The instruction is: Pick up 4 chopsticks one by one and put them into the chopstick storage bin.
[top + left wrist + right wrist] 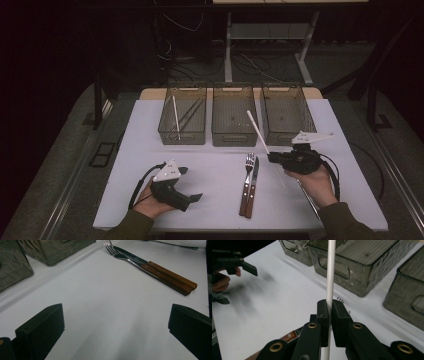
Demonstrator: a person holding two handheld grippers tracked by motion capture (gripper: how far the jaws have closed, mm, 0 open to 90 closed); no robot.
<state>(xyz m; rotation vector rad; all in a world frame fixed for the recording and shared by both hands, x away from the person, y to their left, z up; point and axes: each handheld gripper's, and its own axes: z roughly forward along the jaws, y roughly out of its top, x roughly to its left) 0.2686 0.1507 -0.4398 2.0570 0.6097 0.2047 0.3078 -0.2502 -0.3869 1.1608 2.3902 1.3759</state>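
The fingers [323, 315] of the right gripper [274, 158] pinch a thin white stick [330, 272], closed on it near its lower part so that most of its length rises free above them. In the high view the stick slants up and to the left from the gripper, its far tip over the front edge of the middle bin [234, 135]. Held by one end like that, it looks ready to be tipped over a rim and dropped in lengthwise. The left bin [182, 136] already holds a similar white stick [175, 117] leaning against its wall, beside some darker thin rods, so that bin seems the likelier home.

The fingers [40, 327] of the left gripper [196, 197] stand spread wide with nothing between them, resting low over the bare white surface [215, 175] at the near left. It appears to be waiting its turn.

A fork [249, 170] and a knife [253, 182] with wooden handles lie side by side and touching, near the middle of the surface, between the two grippers and just left of the right one. They look sorted out for later pickup.

The stick's lower end is hidden behind the right gripper's fingers. The dark rods in the left bin are too thin and dim to name. The right bin [289, 135] looks empty, though its tinted walls make that hard to confirm. A thin metal piece at the far edge of the left gripper view is cut off.
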